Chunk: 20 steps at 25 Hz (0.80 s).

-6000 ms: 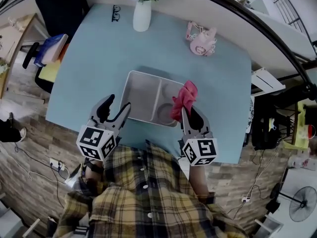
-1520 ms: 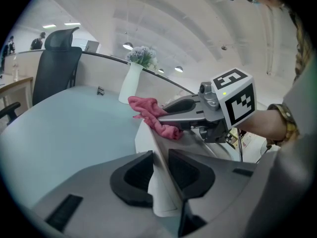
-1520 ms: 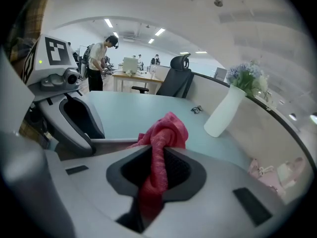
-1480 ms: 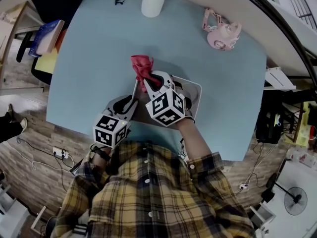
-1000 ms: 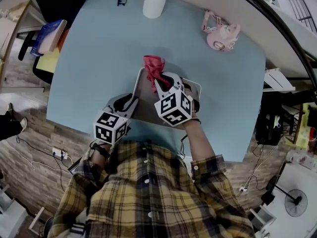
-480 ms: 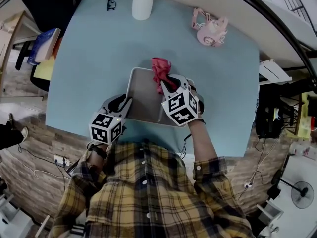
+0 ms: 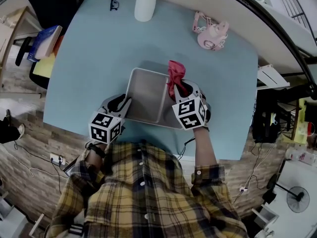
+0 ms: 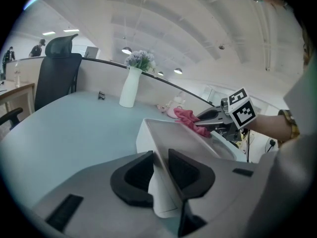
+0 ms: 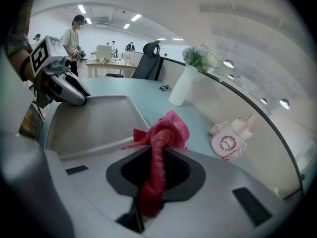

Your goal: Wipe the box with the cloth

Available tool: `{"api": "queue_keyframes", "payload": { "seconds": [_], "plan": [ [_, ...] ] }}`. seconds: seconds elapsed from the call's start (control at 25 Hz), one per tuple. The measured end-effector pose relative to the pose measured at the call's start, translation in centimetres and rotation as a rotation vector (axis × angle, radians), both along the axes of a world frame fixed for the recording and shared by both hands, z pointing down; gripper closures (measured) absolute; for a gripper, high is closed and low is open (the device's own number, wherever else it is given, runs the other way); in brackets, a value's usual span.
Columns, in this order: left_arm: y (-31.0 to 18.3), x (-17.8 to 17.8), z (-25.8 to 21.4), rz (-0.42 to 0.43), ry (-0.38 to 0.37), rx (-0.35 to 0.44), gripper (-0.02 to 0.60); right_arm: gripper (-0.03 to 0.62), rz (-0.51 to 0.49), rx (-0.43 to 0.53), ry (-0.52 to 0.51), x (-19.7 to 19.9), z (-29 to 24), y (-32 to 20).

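Note:
A white two-compartment box (image 7: 144, 94) lies on the pale blue table. My left gripper (image 7: 121, 106) is shut on the box's near left wall (image 8: 163, 157), one finger inside and one outside. The red cloth (image 7: 175, 76) hangs bunched in my right gripper (image 7: 183, 89), which is shut on it over the box's far right part. In the right gripper view the cloth (image 9: 161, 143) runs down between the jaws, with the box's floor (image 9: 96, 123) to the left. The left gripper view shows the right gripper (image 8: 210, 123) with the cloth (image 8: 190, 120) at the box's far rim.
A white vase with flowers (image 7: 145, 4) and dark glasses (image 7: 114, 0) stand at the table's far edge. A pink toy-like object (image 7: 211, 32) lies far right. A chair with books (image 7: 42, 46) is left of the table (image 7: 89, 58). People stand at desks in the background (image 9: 74, 38).
My right gripper has carried the red cloth rightward along the box's far side, from the far left corner to the right part. The left gripper has kept its hold.

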<state>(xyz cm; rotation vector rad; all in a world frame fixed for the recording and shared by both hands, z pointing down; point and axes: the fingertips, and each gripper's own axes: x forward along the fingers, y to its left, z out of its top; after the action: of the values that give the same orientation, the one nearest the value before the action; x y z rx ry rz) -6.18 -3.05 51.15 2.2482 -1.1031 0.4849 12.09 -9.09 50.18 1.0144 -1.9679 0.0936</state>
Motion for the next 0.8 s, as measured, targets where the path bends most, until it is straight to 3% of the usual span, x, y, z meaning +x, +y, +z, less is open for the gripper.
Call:
{"api": "queue_keyframes", "payload": {
  "seconds": [0.48,0.8],
  "plan": [
    [-0.1,-0.1,0.0,0.004,0.002,0.001,0.489,0.530,0.120,-0.012,0.069,6.2,-0.5,1.5],
    [-0.1,-0.1,0.0,0.002,0.006,0.002,0.489,0.530,0.213,-0.035,0.041,9.2,-0.2,2.2]
  ]
}}
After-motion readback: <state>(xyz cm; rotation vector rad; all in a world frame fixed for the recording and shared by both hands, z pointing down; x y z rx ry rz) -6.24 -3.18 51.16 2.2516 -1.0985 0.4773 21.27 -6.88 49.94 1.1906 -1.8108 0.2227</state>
